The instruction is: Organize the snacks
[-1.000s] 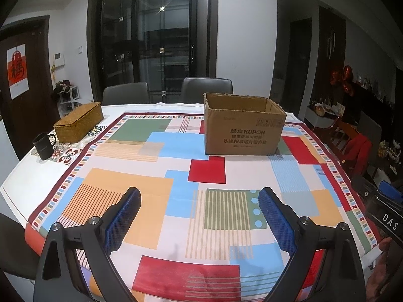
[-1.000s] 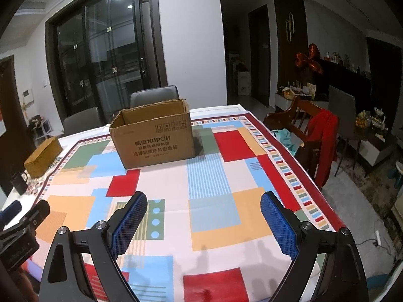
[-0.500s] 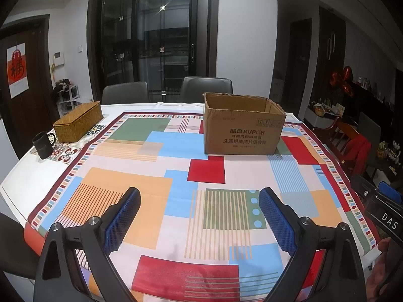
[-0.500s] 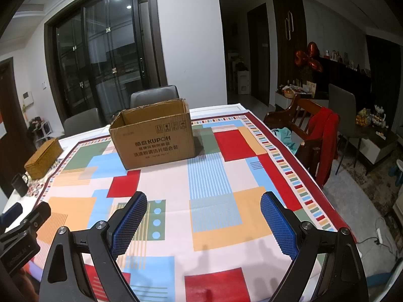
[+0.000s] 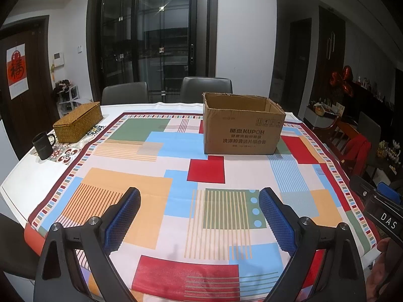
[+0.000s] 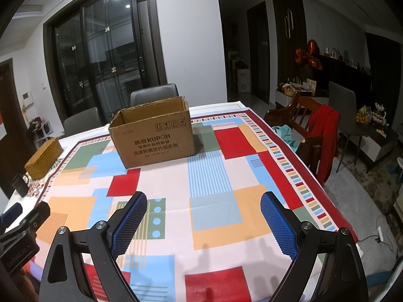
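An open brown cardboard box printed KUPOH stands toward the far side of a table with a colourful block-patterned cloth. No snacks show in either view; the box's inside is hidden from here. My left gripper hovers over the near edge of the table, open, with nothing between its blue pads. My right gripper hangs beside it to the right, also open and empty. Each gripper's body shows at the edge of the other's view.
A woven basket box and a black mug sit at the far left of the table. Grey chairs stand behind it. A wooden chair with red clothing stands by the right edge.
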`<state>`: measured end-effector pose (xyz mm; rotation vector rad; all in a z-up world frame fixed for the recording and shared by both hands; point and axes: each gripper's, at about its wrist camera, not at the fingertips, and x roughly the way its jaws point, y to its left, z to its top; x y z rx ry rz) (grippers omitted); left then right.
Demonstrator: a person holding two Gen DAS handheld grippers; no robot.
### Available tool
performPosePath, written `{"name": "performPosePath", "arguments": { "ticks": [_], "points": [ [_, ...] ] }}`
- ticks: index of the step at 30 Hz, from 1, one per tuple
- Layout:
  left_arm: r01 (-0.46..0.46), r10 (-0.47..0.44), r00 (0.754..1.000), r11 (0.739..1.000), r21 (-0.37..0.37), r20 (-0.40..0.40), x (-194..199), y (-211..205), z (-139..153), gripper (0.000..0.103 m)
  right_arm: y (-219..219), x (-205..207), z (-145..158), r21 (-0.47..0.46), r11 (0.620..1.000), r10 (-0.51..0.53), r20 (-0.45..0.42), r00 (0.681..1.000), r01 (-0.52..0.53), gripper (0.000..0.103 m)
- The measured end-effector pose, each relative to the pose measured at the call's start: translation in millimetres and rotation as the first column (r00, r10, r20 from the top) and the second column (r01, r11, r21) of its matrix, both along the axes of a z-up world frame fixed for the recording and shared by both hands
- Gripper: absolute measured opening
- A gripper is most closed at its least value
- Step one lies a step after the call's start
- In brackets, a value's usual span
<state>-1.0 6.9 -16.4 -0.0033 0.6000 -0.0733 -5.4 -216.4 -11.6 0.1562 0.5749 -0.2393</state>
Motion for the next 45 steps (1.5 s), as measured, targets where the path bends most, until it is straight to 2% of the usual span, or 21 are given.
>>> {"name": "performPosePath", "arguments": {
  "ticks": [45],
  "points": [
    [-0.001, 0.001, 1.0, 1.0, 0.004, -0.007, -1.1, 2.5, -3.2, 0.096, -0.6, 0.1, 0.2, 0.003, 1.0, -0.001, -0.003, 1.0, 0.001, 0.093]
  ]
}}
